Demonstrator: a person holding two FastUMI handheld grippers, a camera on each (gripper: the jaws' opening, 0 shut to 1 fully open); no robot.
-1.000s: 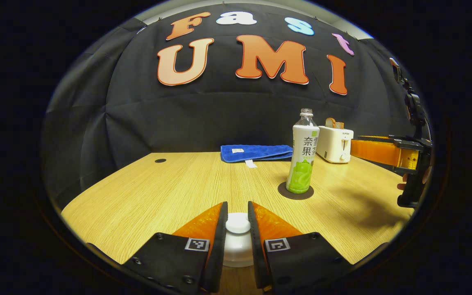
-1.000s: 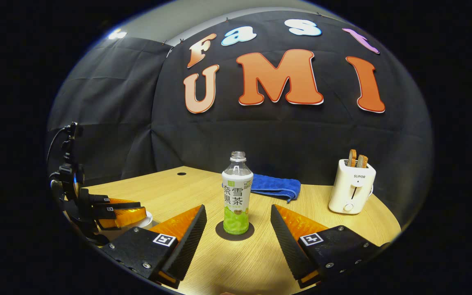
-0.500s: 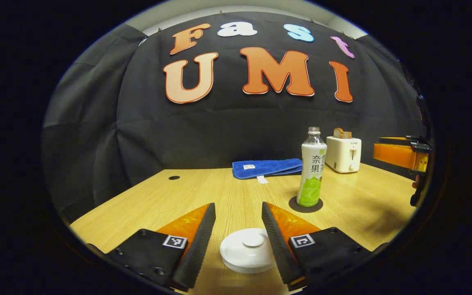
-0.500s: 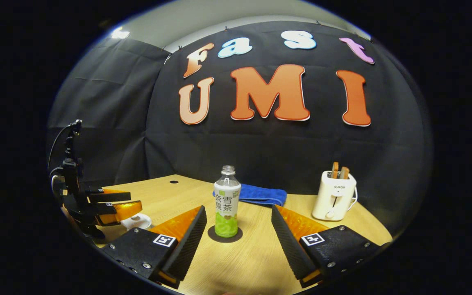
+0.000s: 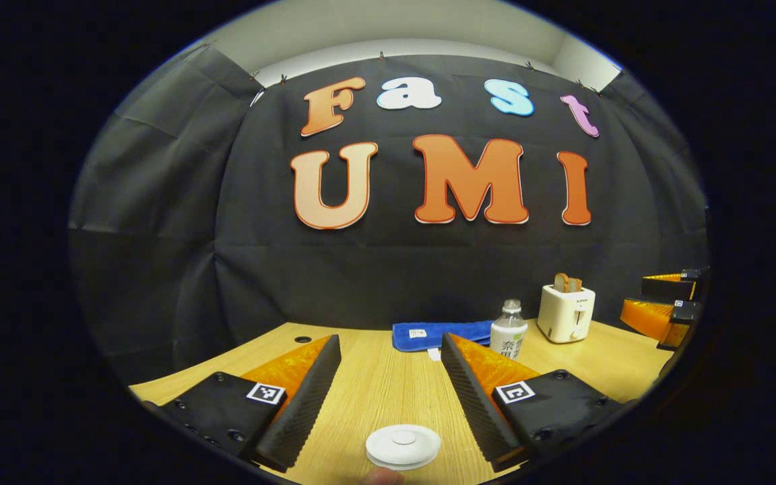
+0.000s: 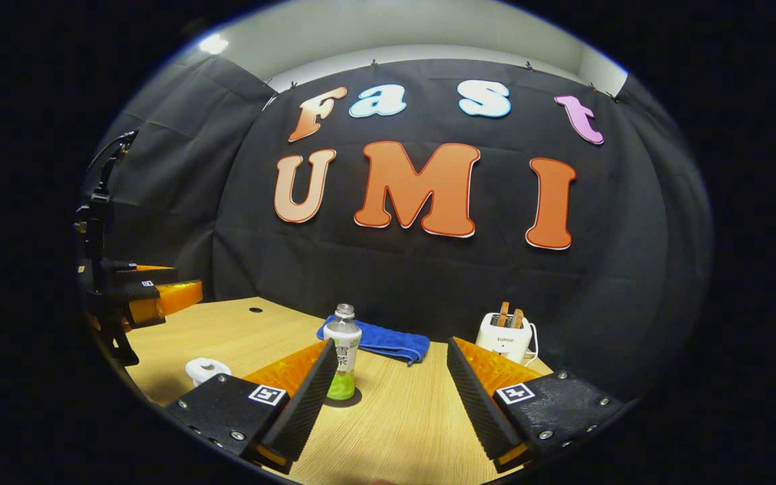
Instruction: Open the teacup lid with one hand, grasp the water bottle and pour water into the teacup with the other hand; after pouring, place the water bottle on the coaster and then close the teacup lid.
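Low in the left gripper view, the white teacup [image 5: 403, 446] sits on the wooden table [image 5: 374, 384] with its lid on. Raised above and behind it, my left gripper [image 5: 389, 340] is open. The water bottle [image 5: 508, 337] stands farther right, partly behind my right finger. In the right gripper view the bottle [image 6: 343, 360] stands upright on a dark coaster [image 6: 354, 399]. My right gripper [image 6: 392, 343] is open and well back from it. The teacup [image 6: 207, 370] rests at the left, below the left gripper [image 6: 166, 286]. The right gripper [image 5: 657, 296] hangs at the far right edge.
A white toaster [image 6: 504, 335] holding two slices stands at the back right; it shows too in the left gripper view [image 5: 566, 313]. A folded blue towel [image 6: 378, 342] lies by the wall behind the bottle. A round cable hole [image 5: 303, 339] marks the table's far left.
My left gripper has opened off the lid's knob and drawn back and up, leaving the lid on the teacup. The right gripper has also pulled back and risen away from the bottle.
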